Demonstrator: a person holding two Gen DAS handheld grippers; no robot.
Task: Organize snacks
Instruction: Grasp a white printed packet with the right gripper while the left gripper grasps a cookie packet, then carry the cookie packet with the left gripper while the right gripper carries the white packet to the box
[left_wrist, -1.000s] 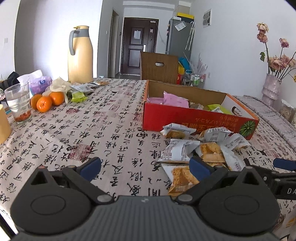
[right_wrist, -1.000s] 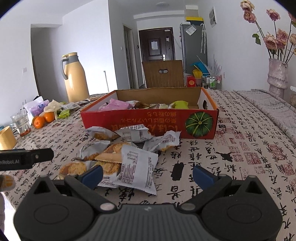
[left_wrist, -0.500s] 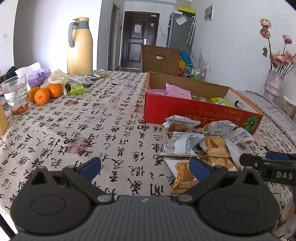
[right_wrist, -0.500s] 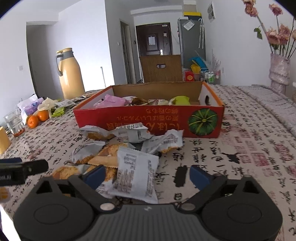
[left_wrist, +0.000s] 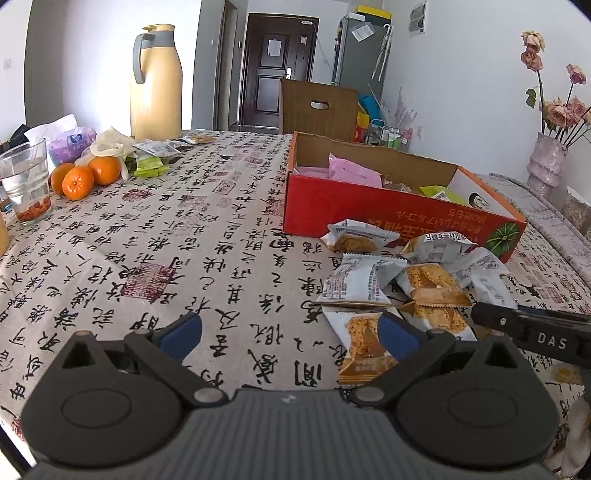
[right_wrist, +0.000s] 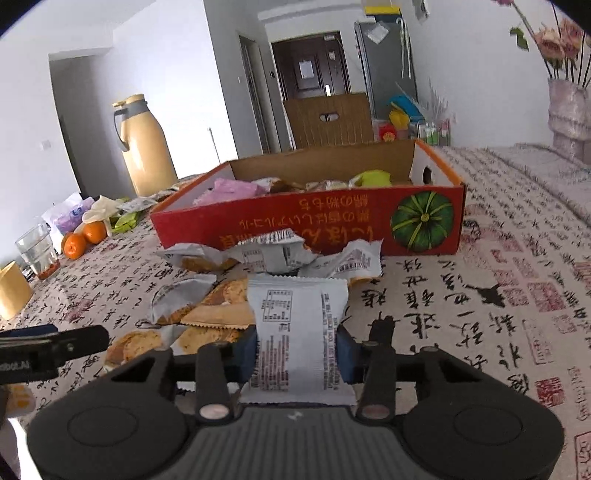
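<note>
Right now the right gripper (right_wrist: 297, 349) has just been closing and its blue pads press on both sides of a white snack packet (right_wrist: 298, 328), which lies at the near edge of the pile on the table (right_wrist: 480, 295). The step in hand looks like lifting that packet to carry it into the red cardboard box (right_wrist: 306, 229). To do it well, I would lift straight up first so the packet clears its neighbours, then pass over the box's front wall before letting go. The wrapper is thin, crinkly film with a crimped edge, puffed like a pillow, so it may slip or buckle under a light pinch.

The left gripper (left_wrist: 290, 332) hovers with its jaws wide apart and nothing between them, above the calligraphy-printed tablecloth (left_wrist: 184, 240), just left of the pile.

Further on, the other snack packets (left_wrist: 399, 277) overlap loosely, some showing orange-brown pictures. The box stands just behind them, shallow and open-topped, with pink and green packets already inside. Oranges (left_wrist: 83, 177), a glass (left_wrist: 26, 184) and a tall cream thermos (left_wrist: 157, 81) stand well apart at the far left.
</note>
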